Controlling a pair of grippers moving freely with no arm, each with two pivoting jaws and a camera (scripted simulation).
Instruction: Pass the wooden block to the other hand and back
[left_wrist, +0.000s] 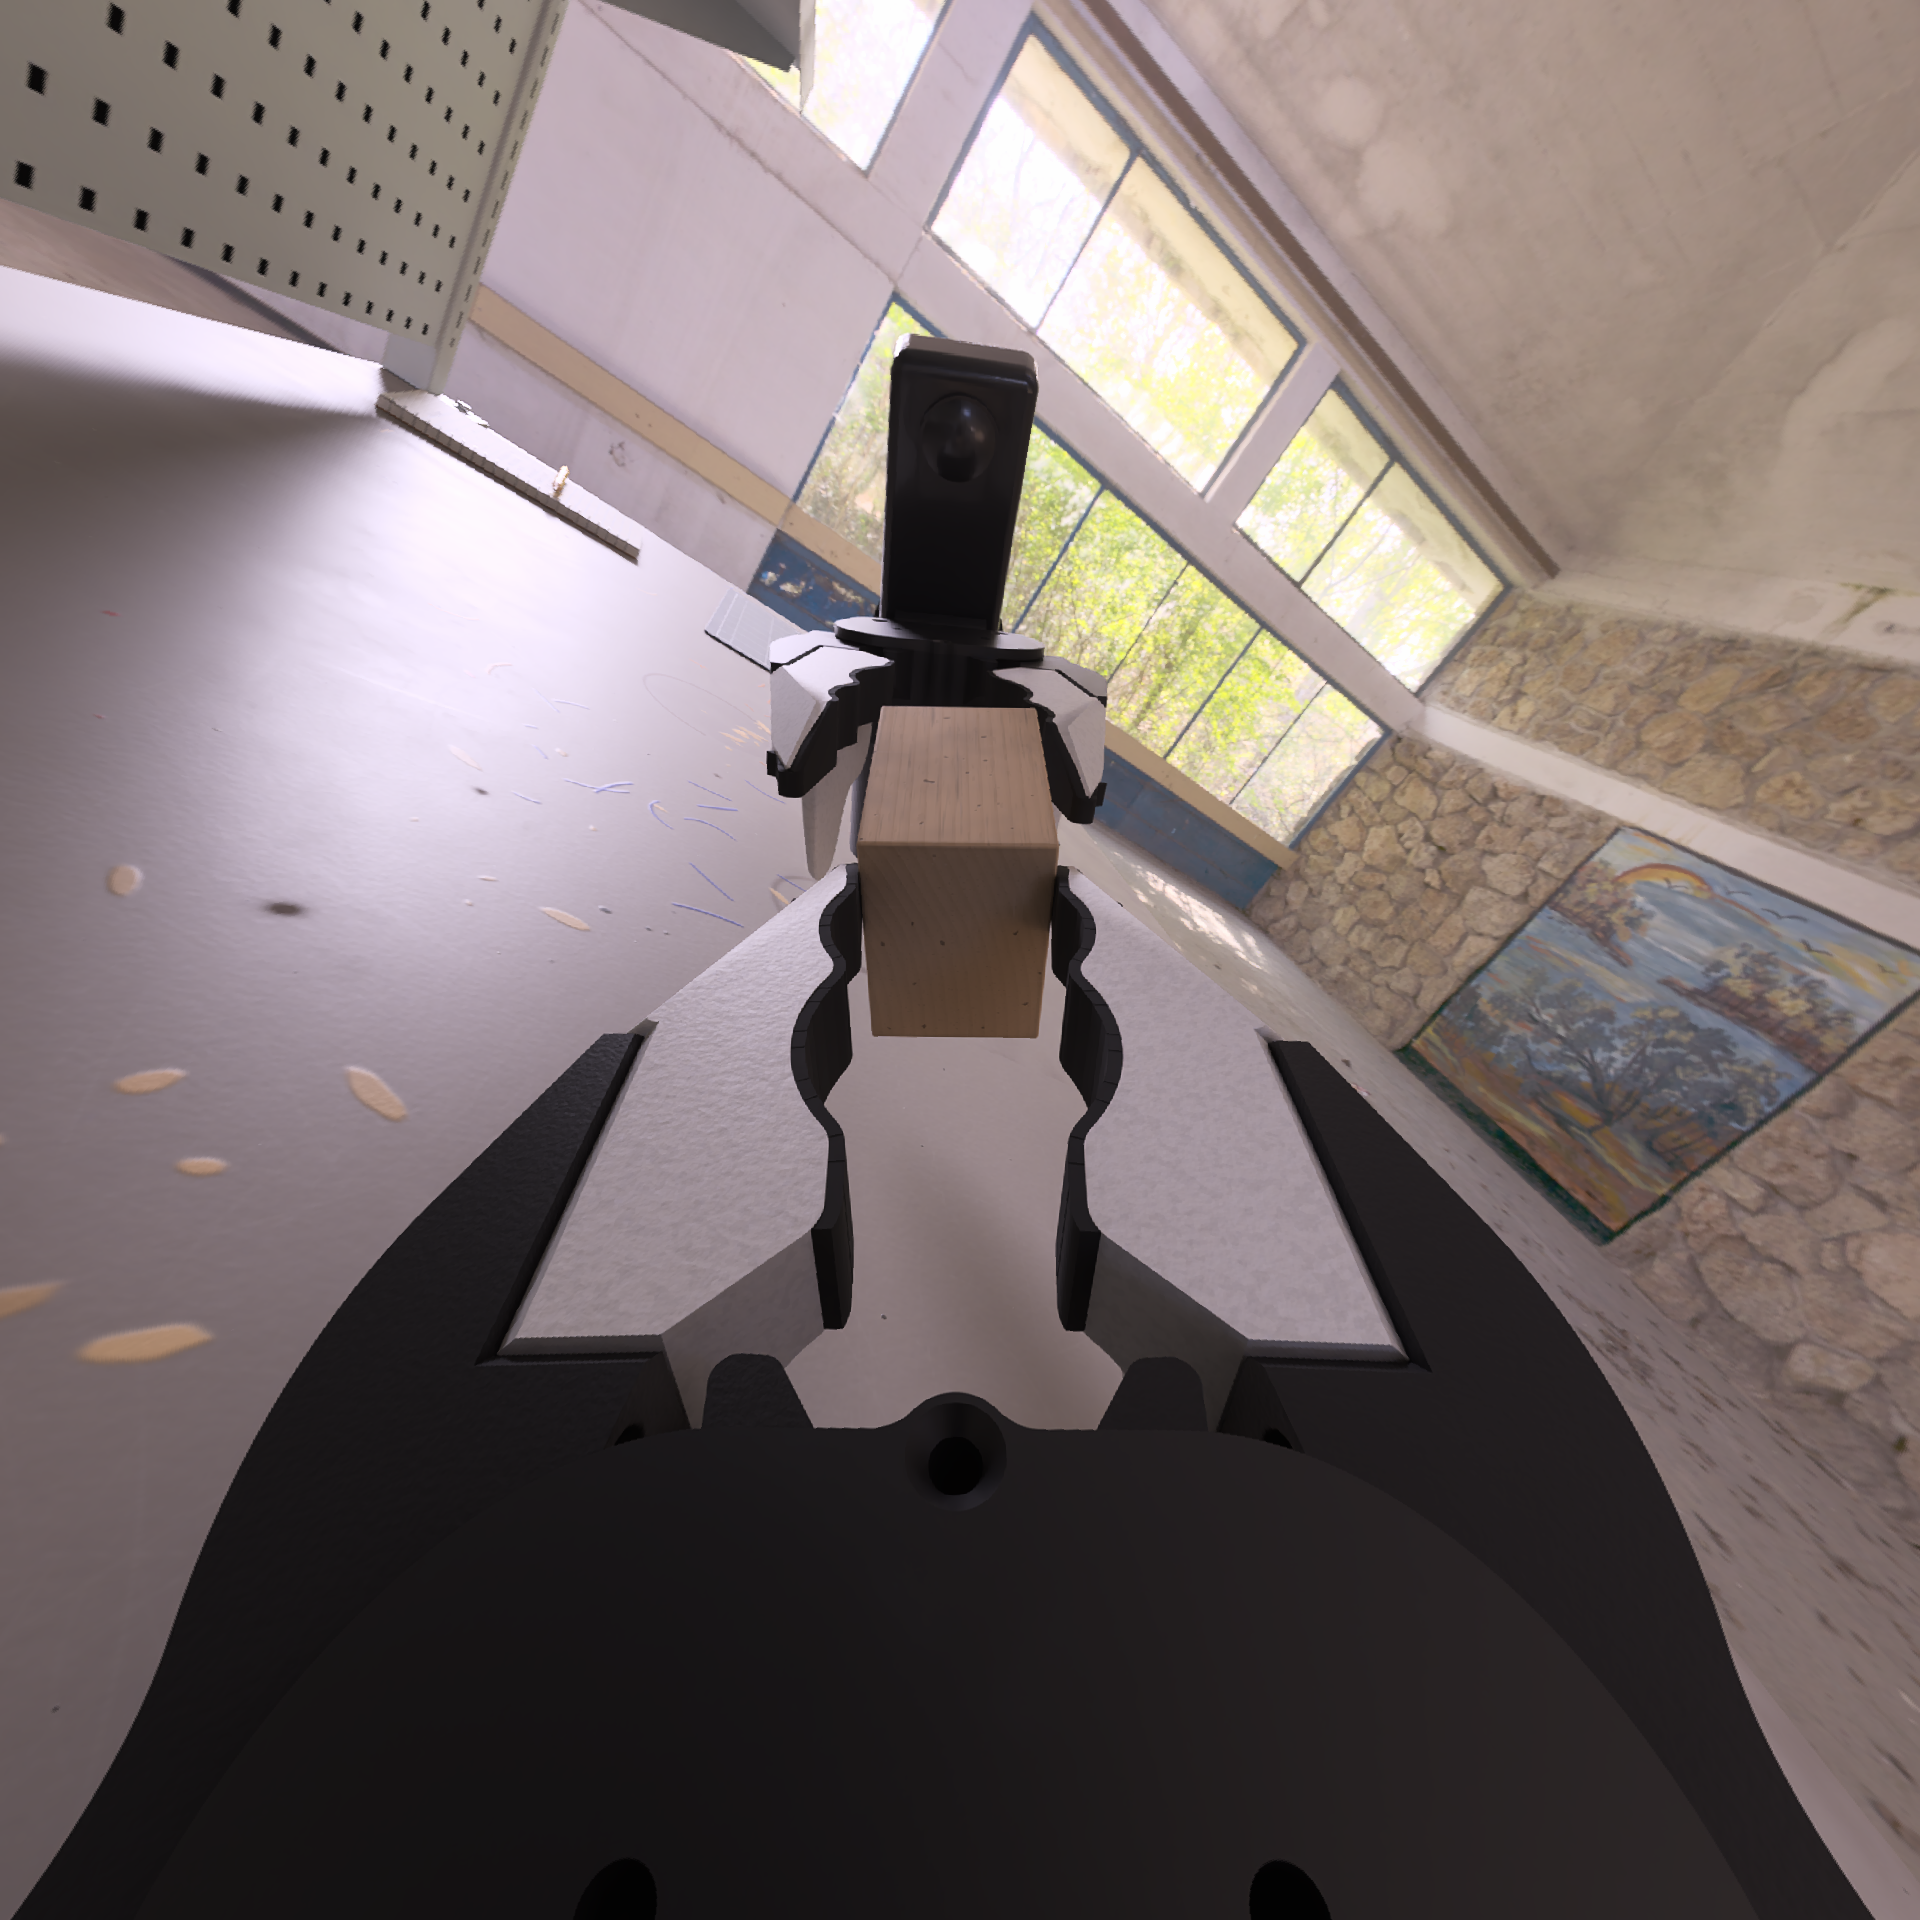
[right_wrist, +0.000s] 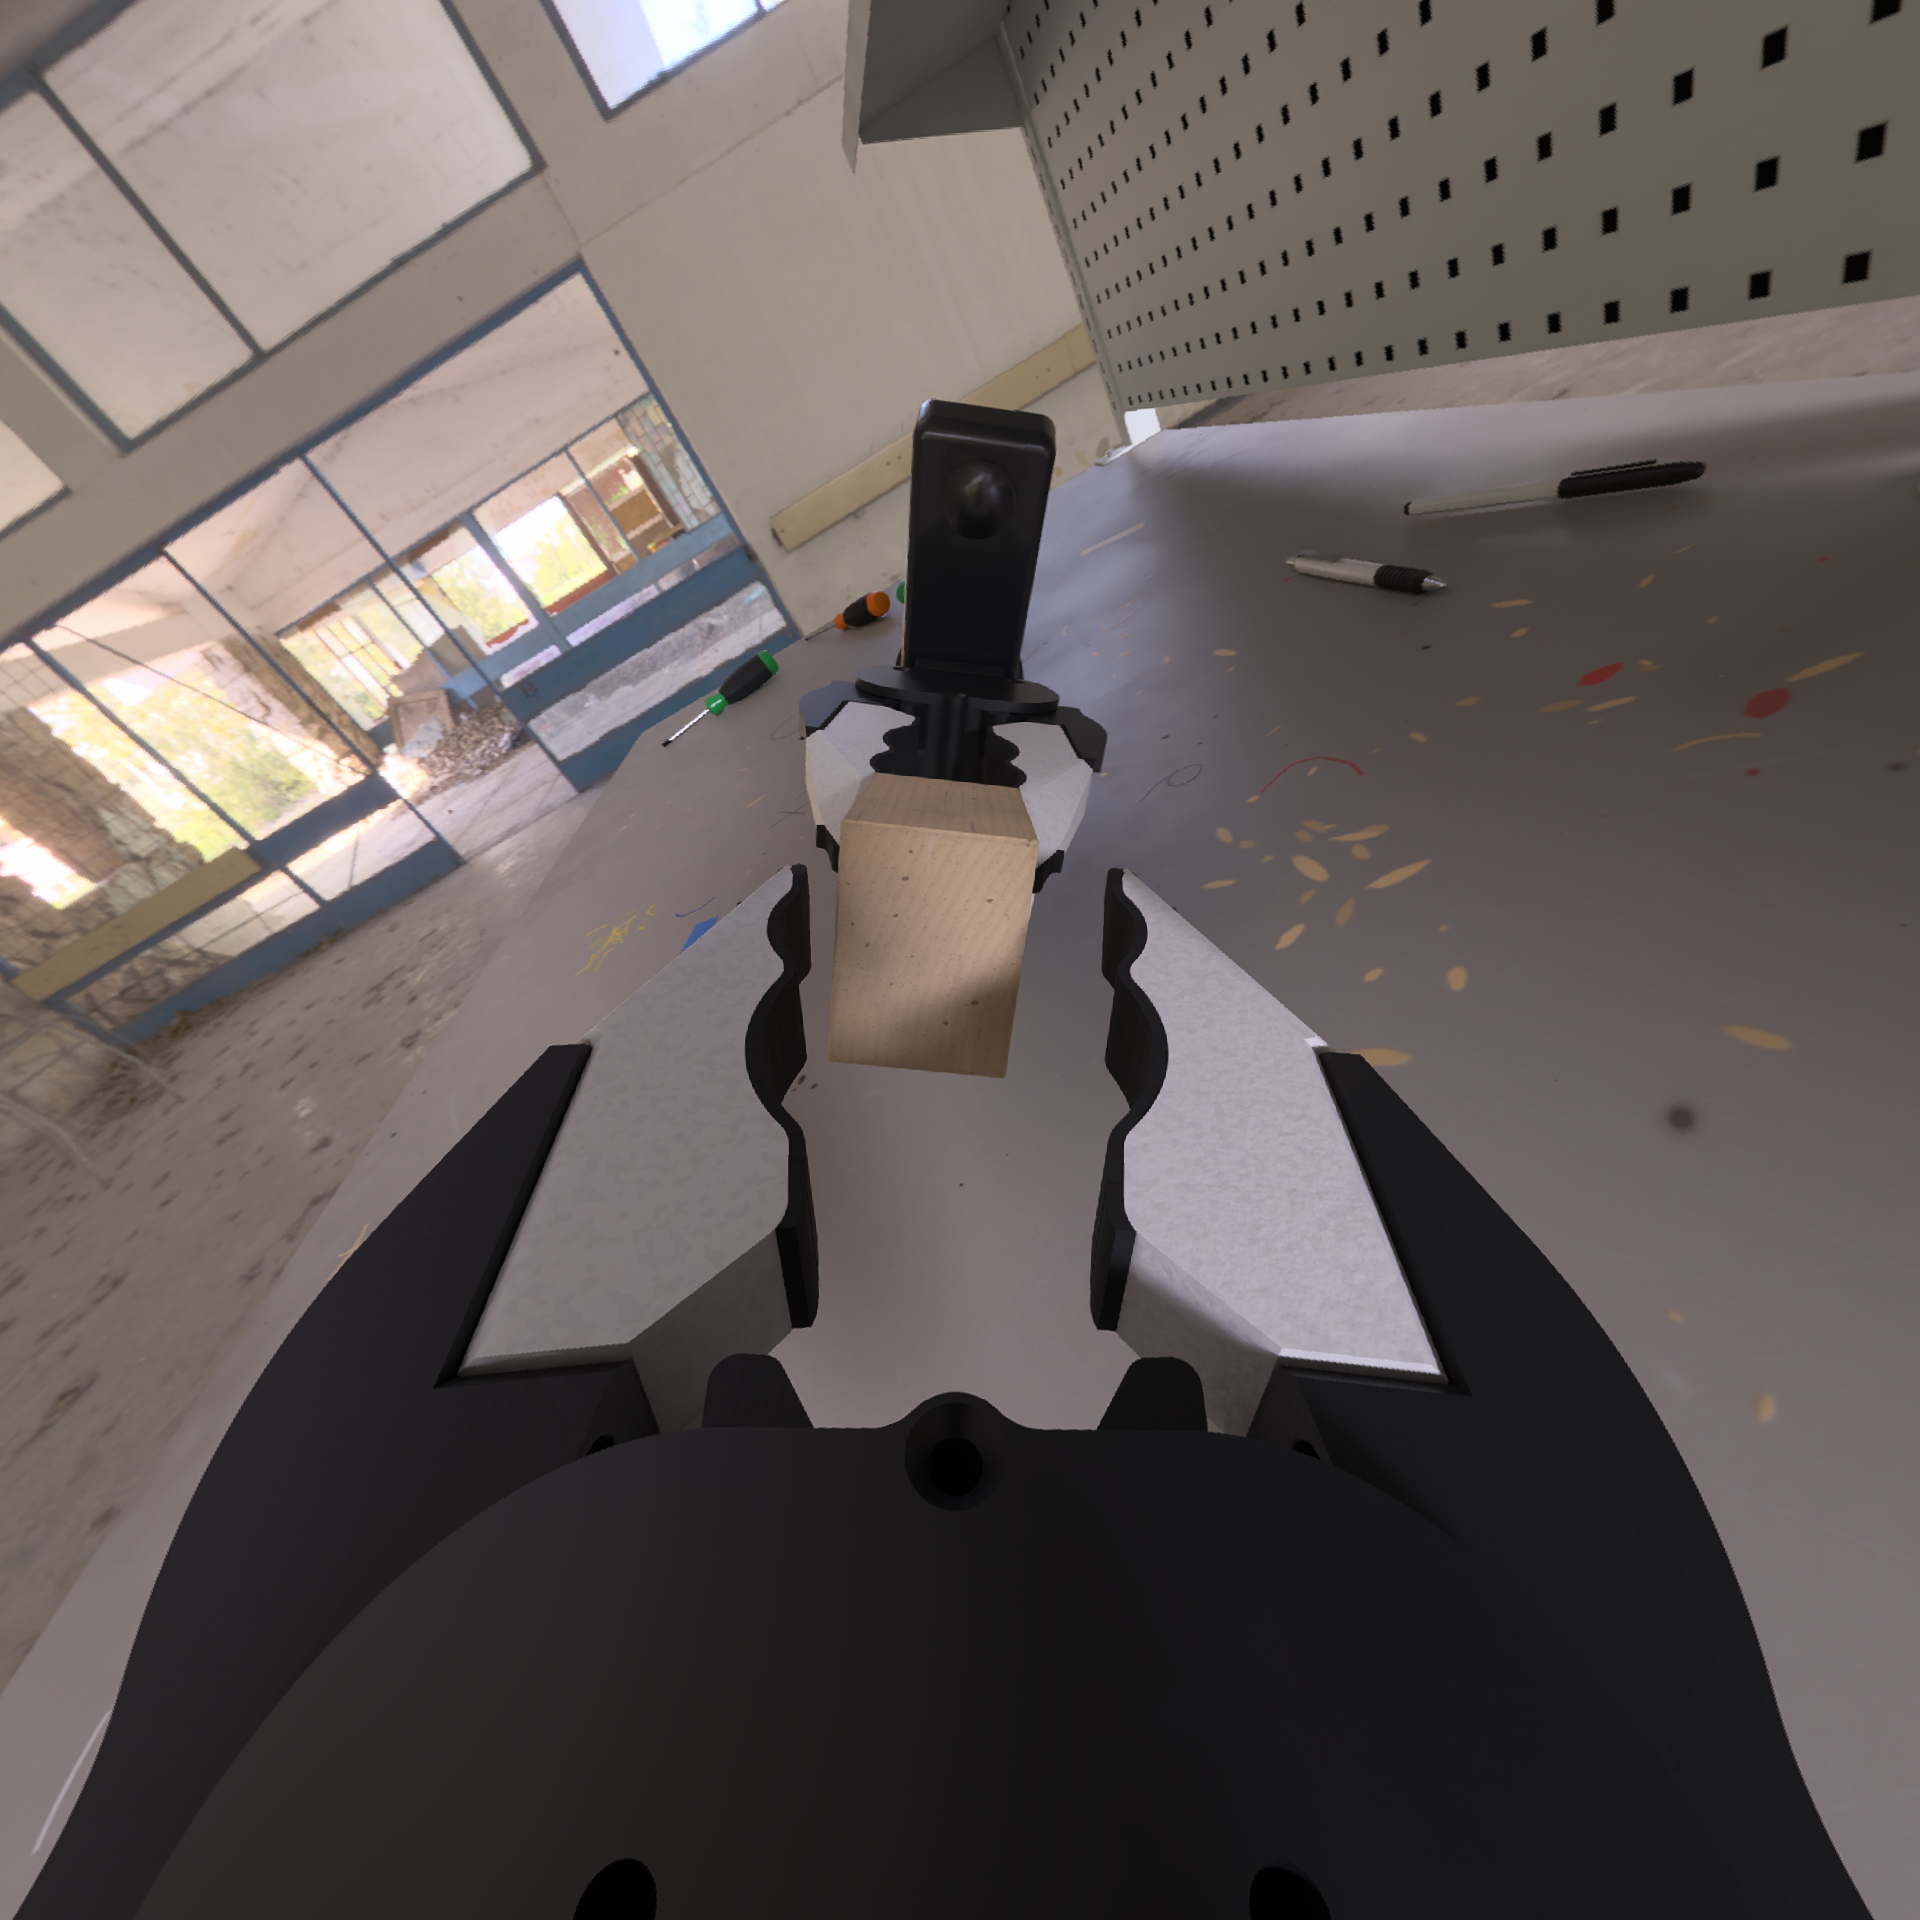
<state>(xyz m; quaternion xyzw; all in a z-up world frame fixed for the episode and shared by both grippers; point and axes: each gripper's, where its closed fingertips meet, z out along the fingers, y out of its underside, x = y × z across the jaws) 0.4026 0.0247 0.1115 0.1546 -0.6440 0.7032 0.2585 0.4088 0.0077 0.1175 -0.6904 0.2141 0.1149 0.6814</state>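
Note:
The wooden block (left_wrist: 956, 883) is a pale square-ended block held in the air over the grey table (left_wrist: 312, 675). My left gripper (left_wrist: 956, 920) is shut on its near end, with both fingertips pressed against its sides. My right gripper (left_wrist: 951, 821) faces it from the far side, its jaws spread around the block's other end. In the right wrist view the block (right_wrist: 930, 935) sits between the fingers of my right gripper (right_wrist: 956, 894), which is open with a gap on each side. My left gripper (right_wrist: 935, 857) grips the block's far end there.
A white pegboard (right_wrist: 1455, 187) stands at the back of the table (right_wrist: 1455, 935). Two pens (right_wrist: 1558, 488) (right_wrist: 1361, 574) lie at the right. Two screwdrivers (right_wrist: 727, 691) (right_wrist: 862, 611) lie near the table's far edge. Windows and a stone wall are beyond.

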